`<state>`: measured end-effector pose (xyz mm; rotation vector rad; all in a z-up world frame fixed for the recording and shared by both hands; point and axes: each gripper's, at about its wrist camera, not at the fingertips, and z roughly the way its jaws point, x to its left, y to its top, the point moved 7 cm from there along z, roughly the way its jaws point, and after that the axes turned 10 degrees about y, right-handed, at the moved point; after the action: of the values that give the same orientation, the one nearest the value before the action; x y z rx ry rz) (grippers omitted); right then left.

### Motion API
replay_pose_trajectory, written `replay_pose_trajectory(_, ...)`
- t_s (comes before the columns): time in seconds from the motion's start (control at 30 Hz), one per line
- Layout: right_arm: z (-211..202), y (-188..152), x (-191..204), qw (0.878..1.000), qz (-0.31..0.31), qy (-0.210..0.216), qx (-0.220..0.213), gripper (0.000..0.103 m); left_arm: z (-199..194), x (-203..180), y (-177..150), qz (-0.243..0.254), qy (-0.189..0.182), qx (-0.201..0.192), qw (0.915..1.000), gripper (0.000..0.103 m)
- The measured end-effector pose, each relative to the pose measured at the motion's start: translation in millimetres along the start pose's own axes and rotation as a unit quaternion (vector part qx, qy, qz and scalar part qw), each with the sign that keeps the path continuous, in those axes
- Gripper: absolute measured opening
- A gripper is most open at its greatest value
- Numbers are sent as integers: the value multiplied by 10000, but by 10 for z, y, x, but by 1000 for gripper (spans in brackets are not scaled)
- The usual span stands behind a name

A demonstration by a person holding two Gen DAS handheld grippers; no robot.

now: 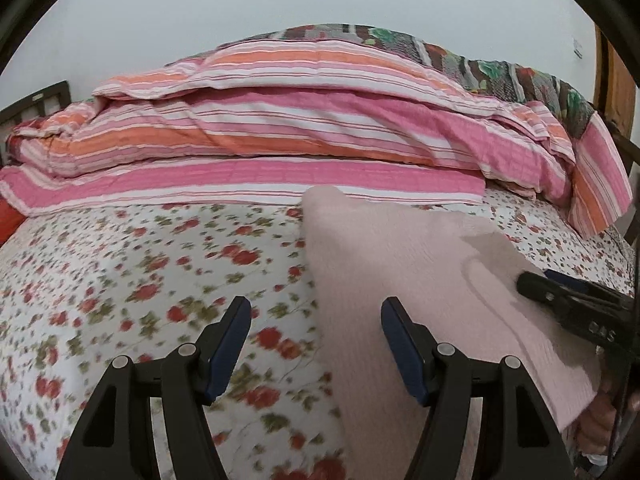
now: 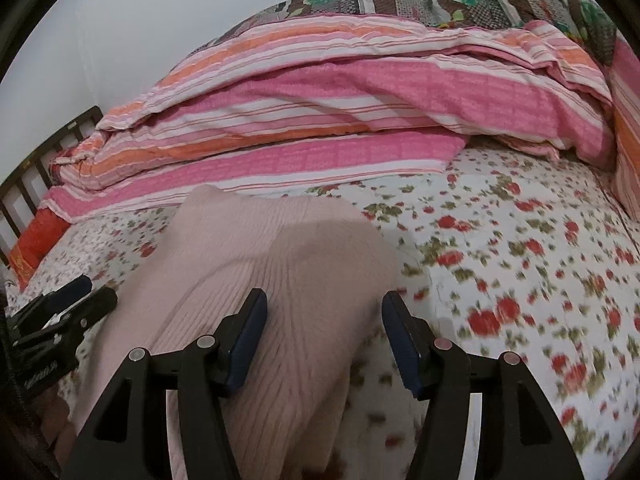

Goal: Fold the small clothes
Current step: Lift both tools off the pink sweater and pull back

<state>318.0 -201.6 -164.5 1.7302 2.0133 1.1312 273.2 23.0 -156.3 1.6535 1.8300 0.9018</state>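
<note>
A pale pink ribbed knit garment (image 1: 400, 264) lies on the flowered bed sheet (image 1: 140, 280). My left gripper (image 1: 316, 344) is open just above the garment's left edge, with one finger over the sheet and one over the knit. My right gripper (image 2: 324, 340) is open over the garment (image 2: 280, 280) near its right edge, with knit between the fingers. The right gripper also shows at the right of the left wrist view (image 1: 568, 296), resting on the garment. The left gripper shows at the left edge of the right wrist view (image 2: 64, 312).
A folded pink, orange and white striped quilt (image 1: 300, 132) lies along the back of the bed, with a dark patchwork blanket (image 1: 460, 56) behind it. A dark wooden bed rail (image 2: 48, 152) stands at the far left. A wooden post (image 1: 612, 80) is at the right.
</note>
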Motion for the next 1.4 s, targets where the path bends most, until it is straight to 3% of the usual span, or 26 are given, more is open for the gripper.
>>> replay_pose_trajectory(0.23,-372,-169,166,9989,-288,-368,21,59,-251,268,-98,-253,136,26,9996,67)
replay_pose_trajectory(0.57,-864,-351,223,9970,-43,-773,29,66,-679,445,-155,-422,188,-48,9989,79)
replay_pose_trajectory(1.03,-1221,-589,426,9977,-32,-672,-58,81,-1161,505,-325,-323,188,-248,9990,82)
replay_pose_trajectory(1.27,-1194,-791,347,9996,235,-80,-137,78,-998,438,-649,-334,-417,155,9984,81)
replay_pose_trajectory(1.4,-1103,-773,334,9996,167,36,-226,59,-872,321,-781,-307,-649,327,9969,81)
